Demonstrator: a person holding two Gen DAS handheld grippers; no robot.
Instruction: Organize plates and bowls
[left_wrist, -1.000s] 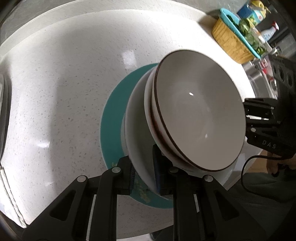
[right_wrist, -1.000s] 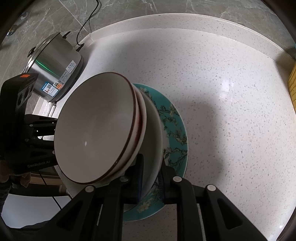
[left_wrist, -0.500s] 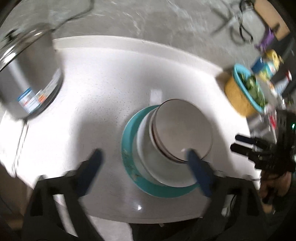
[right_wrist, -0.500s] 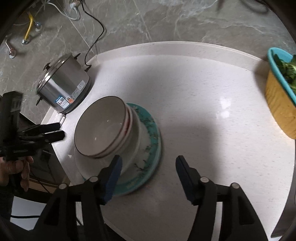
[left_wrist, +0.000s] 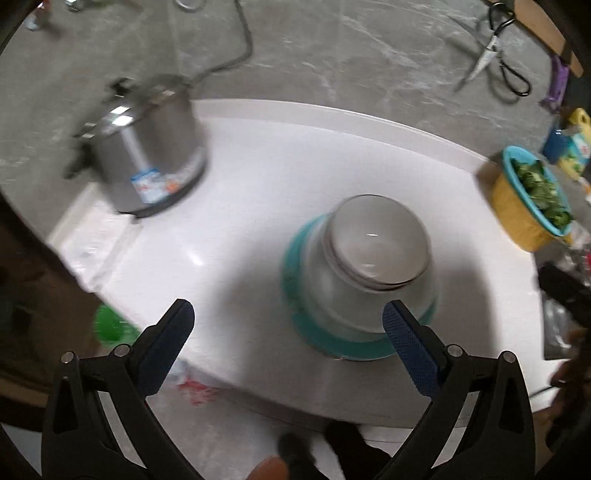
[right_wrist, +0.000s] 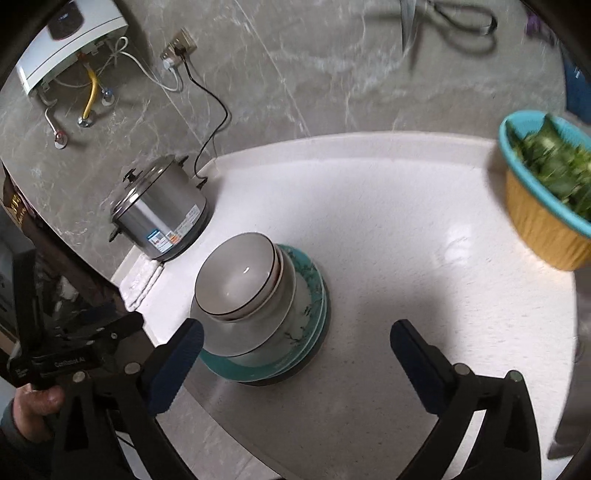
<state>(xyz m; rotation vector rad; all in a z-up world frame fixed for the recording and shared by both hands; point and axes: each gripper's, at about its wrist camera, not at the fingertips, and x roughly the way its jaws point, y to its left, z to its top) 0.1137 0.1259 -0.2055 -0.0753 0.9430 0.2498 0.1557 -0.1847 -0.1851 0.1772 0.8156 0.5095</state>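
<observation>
- Left tool (left_wrist: 286, 319) hangs above the near edge of the white speckled tabletop (left_wrist: 258, 177), blue-padded jaws spread wide, gripping nothing.
- Right tool (right_wrist: 297, 341) is spread just as wide, empty too, held off the stack.
- The grey dark-rimmed bowls (right_wrist: 236, 280) sit nested in a larger white bowl (right_wrist: 258, 332), all stacked on the teal floral plates (right_wrist: 314, 291) mid-tabletop.
- Steel lidded cooker (right_wrist: 162, 214) stands far left; yellow-and-teal basket of greens (right_wrist: 546, 192) far right.
</observation>
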